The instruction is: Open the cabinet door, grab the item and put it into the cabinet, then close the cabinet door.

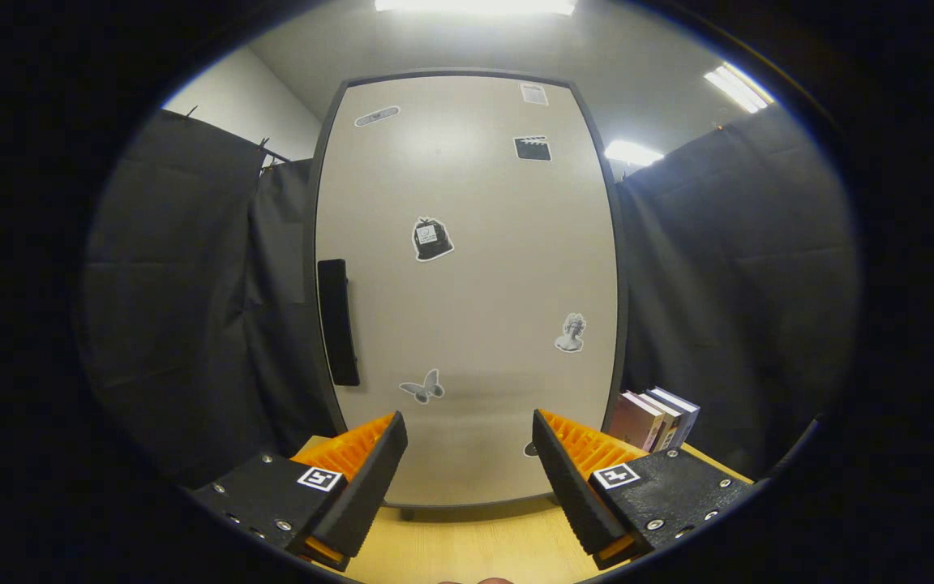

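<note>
Plainly, the cabinet door (467, 284) stood closed, filling the space beyond the gripper (469, 462), whose jaws were spread well apart and held nothing. What mattered was the handle (338, 322): a dark upright bar near the door's left edge, lying ahead and off to the left of the jaws, its long axis vertical. Judging by that, the hinge probably sat on the right, so the jaws would need to shift leftward to reach it. The books (655, 418) stood on the wooden surface (467, 543) just right of the cabinet.
</note>
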`<action>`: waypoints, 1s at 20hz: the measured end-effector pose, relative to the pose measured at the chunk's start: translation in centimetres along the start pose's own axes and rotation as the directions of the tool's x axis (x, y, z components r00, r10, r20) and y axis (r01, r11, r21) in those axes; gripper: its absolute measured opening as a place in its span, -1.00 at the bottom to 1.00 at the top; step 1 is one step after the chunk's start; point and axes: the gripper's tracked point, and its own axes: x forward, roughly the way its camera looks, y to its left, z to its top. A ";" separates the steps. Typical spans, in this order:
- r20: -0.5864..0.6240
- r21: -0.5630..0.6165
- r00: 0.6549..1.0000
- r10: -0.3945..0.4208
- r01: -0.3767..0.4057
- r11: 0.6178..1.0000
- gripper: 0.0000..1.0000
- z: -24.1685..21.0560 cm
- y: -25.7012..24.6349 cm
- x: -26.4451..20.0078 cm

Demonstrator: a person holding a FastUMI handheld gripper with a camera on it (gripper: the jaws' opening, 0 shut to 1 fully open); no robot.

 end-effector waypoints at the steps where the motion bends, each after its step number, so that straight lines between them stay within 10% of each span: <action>1: 0.001 0.002 1.000 0.001 -0.001 1.000 0.92 0.2 0.2 0.1; 20: -0.021 0.034 0.990 0.140 -0.139 0.990 0.89 1.7 11.7 7.2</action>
